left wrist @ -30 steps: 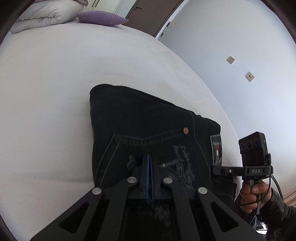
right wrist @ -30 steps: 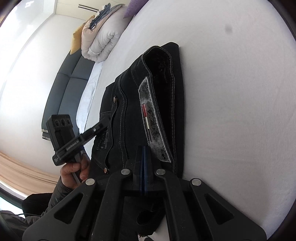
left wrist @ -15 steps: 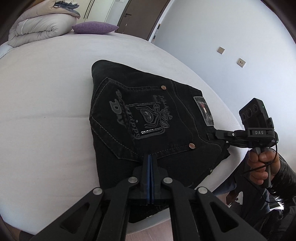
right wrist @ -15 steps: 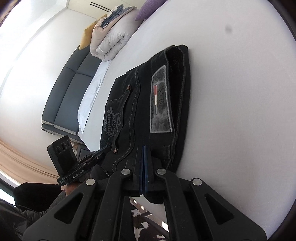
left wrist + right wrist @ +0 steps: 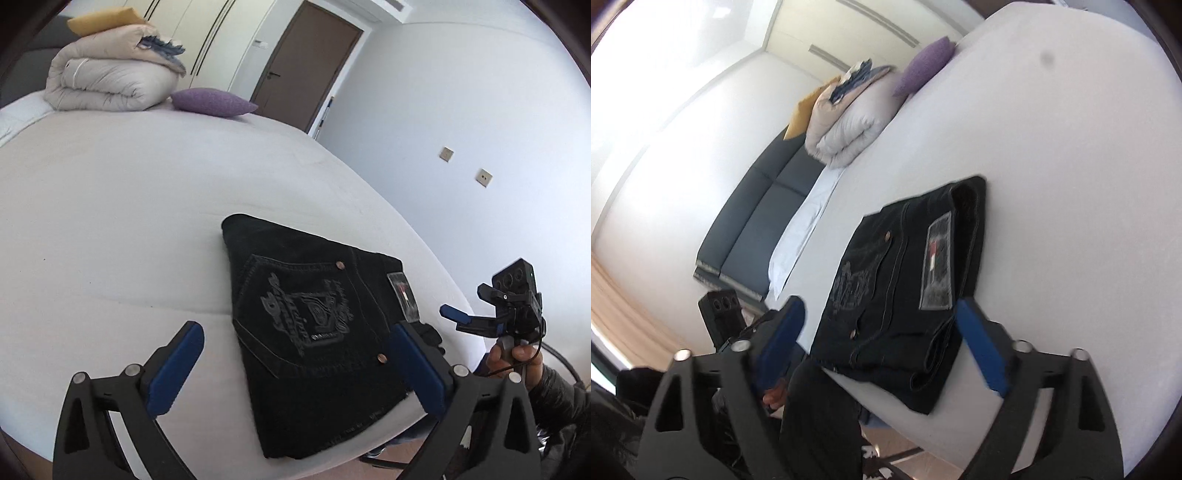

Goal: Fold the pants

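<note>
Black jeans (image 5: 317, 332) lie folded into a compact stack at the mattress (image 5: 110, 221) edge, six o'clock. Left gripper (image 5: 291, 365) and right gripper (image 5: 882, 339) have just been opening; both stand wide, empty, clear of cloth. Folding appears complete; next, only withdrawal or tidying. Rolled duvet (image 5: 107, 85) and purple cushion (image 5: 212, 101) at eleven o'clock; brown door (image 5: 306, 62) at one.

black linkage arms, blue-padded fingers (image 5: 173, 369), seemingly dark sleeve (image 5: 557, 395).
</note>
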`<state>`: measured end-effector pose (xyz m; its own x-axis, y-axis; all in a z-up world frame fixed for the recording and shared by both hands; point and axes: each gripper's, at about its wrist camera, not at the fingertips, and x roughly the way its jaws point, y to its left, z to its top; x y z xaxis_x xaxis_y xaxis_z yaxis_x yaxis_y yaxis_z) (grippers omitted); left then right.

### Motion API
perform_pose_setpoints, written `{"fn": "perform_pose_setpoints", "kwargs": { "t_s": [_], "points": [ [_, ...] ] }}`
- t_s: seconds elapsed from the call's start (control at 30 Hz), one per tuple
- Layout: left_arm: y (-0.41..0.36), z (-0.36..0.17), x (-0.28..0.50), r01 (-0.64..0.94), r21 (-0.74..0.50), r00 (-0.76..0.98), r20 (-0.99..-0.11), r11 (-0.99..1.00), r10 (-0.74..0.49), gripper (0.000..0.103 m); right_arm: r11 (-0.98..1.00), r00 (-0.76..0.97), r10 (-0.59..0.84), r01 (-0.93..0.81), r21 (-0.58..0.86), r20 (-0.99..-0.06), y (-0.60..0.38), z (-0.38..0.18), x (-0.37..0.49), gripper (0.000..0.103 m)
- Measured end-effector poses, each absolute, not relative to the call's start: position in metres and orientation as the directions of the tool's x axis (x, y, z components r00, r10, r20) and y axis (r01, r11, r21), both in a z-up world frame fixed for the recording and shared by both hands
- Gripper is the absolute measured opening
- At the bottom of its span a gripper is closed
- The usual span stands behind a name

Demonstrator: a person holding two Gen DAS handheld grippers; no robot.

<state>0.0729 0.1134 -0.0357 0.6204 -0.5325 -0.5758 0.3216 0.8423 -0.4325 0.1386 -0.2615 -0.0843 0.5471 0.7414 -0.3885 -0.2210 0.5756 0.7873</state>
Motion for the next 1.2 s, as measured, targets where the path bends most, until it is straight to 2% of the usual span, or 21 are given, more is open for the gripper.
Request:
{"fn": "perform_pose_setpoints", "kwargs": {
  "t_s": [0.03, 0.13, 0.17, 0.23, 0.3, 0.4, 0.5, 0.53, 0.57, 0.6, 0.63, 0.67, 0.73, 0.8, 0.87, 1.07, 1.2],
  "points": [
    [0.117, -0.038, 0.083, 0.304, -0.436, 0.617, -0.587, 0.847, -0.524, 0.094, 0.562, 0.556, 0.739, -0.199, 0.803, -0.380, -0.267, -0.086, 0.144, 0.090],
    [0.118, -0.055, 0.116, 0.261, -0.467, 0.550, -0.647, 0.845, -0.528, 0.087, 0.544, 0.524, 0.729, -0.053, 0.838, -0.440, -0.279, -0.104, 0.166, 0.088],
    [0.116, -0.061, 0.126, 0.253, -0.475, 0.520, -0.669, 0.843, -0.532, 0.082, 0.524, 0.497, 0.743, -0.017, 0.851, -0.448, -0.279, -0.112, 0.173, 0.088],
    [0.106, -0.076, 0.145, 0.238, -0.467, 0.450, -0.724, 0.851, -0.523, 0.081, 0.541, 0.457, 0.741, 0.028, 0.841, -0.492, -0.281, -0.120, 0.185, 0.083],
    [0.099, -0.086, 0.159, 0.221, -0.462, 0.411, -0.754, 0.859, -0.512, 0.076, 0.559, 0.404, 0.746, 0.054, 0.828, -0.530, -0.273, -0.123, 0.200, 0.083],
    [0.091, -0.087, 0.171, 0.224, -0.485, 0.382, -0.754, 0.845, -0.534, 0.076, 0.579, 0.360, 0.745, 0.070, 0.812, -0.562, -0.257, -0.125, 0.215, 0.082],
    [0.078, -0.091, 0.178, 0.230, -0.468, 0.347, -0.779, 0.853, -0.521, 0.073, 0.603, 0.326, 0.740, 0.067, 0.795, -0.588, -0.237, -0.128, 0.230, 0.077],
    [0.074, -0.092, 0.179, 0.235, -0.461, 0.342, -0.785, 0.856, -0.517, 0.072, 0.616, 0.319, 0.732, 0.066, 0.785, -0.601, -0.230, -0.129, 0.233, 0.073],
    [0.070, -0.093, 0.179, 0.239, -0.461, 0.337, -0.786, 0.854, -0.519, 0.063, 0.628, 0.319, 0.724, 0.064, 0.776, -0.612, -0.223, -0.130, 0.237, 0.068],
    [0.066, -0.093, 0.180, 0.239, -0.470, 0.328, -0.784, 0.850, -0.527, 0.056, 0.632, 0.318, 0.721, 0.065, 0.772, -0.616, -0.218, -0.132, 0.241, 0.057],
    [0.065, -0.092, 0.180, 0.236, -0.468, 0.331, -0.786, 0.852, -0.523, 0.054, 0.631, 0.316, 0.720, 0.073, 0.772, -0.618, -0.216, -0.135, 0.244, 0.035],
    [0.064, -0.091, 0.179, 0.235, -0.464, 0.334, -0.787, 0.854, -0.519, 0.049, 0.630, 0.316, 0.716, 0.090, 0.771, -0.622, -0.216, -0.139, 0.245, 0.028],
    [0.062, -0.086, 0.177, 0.235, -0.462, 0.345, -0.783, 0.855, -0.517, 0.037, 0.614, 0.334, 0.725, 0.083, 0.785, -0.603, -0.216, -0.142, 0.244, 0.021],
    [0.060, -0.077, 0.175, 0.237, -0.460, 0.357, -0.778, 0.856, -0.517, 0.025, 0.626, 0.352, 0.718, 0.051, 0.778, -0.600, -0.216, -0.137, 0.241, 0.018],
    [0.054, -0.062, 0.174, 0.257, -0.443, 0.380, -0.771, 0.859, -0.511, 0.022, 0.636, 0.367, 0.712, 0.024, 0.771, -0.599, -0.216, -0.128, 0.241, 0.017],
    [0.023, -0.010, 0.188, 0.352, -0.391, 0.448, -0.728, 0.850, -0.520, 0.021, 0.658, 0.440, 0.695, -0.069, 0.750, -0.569, -0.241, -0.076, 0.256, 0.016],
    [-0.004, -0.003, 0.223, 0.391, -0.375, 0.452, -0.718, 0.841, -0.530, 0.022, 0.683, 0.464, 0.671, -0.083, 0.726, -0.578, -0.276, -0.055, 0.286, 0.016]
  ]
}}
